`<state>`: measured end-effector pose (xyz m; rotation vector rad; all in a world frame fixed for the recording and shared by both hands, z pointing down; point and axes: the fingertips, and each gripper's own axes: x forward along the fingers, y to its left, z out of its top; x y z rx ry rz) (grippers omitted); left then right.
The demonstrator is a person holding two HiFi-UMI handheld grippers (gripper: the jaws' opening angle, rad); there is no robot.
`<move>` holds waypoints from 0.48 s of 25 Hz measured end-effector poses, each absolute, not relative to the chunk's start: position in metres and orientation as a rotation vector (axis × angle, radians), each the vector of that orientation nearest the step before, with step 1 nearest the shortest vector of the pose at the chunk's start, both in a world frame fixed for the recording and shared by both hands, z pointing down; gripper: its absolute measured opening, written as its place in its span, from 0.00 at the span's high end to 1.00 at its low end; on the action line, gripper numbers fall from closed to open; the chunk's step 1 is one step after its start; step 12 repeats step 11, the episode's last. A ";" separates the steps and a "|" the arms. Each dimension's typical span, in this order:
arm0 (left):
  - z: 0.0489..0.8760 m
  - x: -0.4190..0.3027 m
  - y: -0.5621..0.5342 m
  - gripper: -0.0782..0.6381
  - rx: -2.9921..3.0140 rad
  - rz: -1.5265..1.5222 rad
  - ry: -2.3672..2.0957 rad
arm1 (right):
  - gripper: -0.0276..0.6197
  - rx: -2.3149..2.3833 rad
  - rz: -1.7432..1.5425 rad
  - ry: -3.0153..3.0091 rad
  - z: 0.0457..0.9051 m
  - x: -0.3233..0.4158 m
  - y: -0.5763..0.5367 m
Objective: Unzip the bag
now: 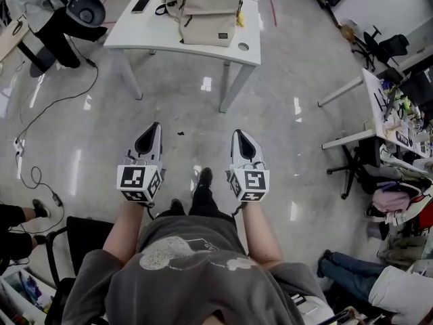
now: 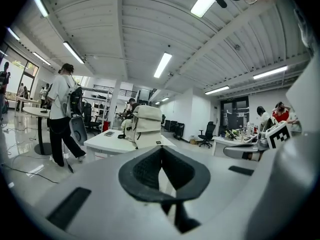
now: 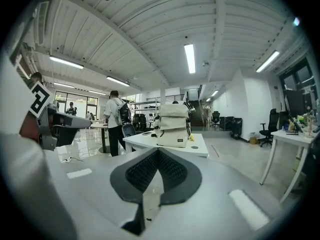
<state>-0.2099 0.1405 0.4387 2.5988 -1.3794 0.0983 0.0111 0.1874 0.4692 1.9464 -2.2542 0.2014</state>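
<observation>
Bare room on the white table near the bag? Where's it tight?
Widest bare patch: table left front, between the phone, the bag and the near edge. A thin strip runs in front of the bag to the cable hole at the right corner. Tight: far side left of the bag, where dark straps lie.

No legible text, bag label (image 1: 223,36) unreadable

The bag (image 1: 208,12) is beige, the surface (image 1: 128,32) white. My left tongs (image 1: 153,128) and right tongs (image 1: 239,135) are white with black pads (image 2: 145,171) and black-and-white square markings. The floor (image 1: 203,107) is mottled grey. My shirt (image 1: 189,263) is grey with a pale print.
</observation>
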 end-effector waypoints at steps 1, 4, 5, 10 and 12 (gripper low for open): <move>0.439 -0.212 0.143 0.88 2.599 0.098 -1.380 | 0.96 1.948 0.201 -2.256 0.469 0.009 0.190; 0.439 -0.218 0.150 0.88 2.599 0.102 -1.378 | 0.96 1.941 0.201 -2.259 0.469 0.001 0.196; 0.439 -0.221 0.152 0.88 2.597 0.105 -1.379 | 0.96 1.936 0.202 -2.258 0.469 -0.002 0.198; 0.437 -0.229 0.156 0.88 2.584 0.094 -1.383 | 0.96 1.934 0.175 -2.251 0.465 -0.010 0.203; 0.436 -0.231 0.157 0.88 2.583 0.089 -1.383 | 0.96 1.938 0.163 -2.252 0.463 -0.011 0.204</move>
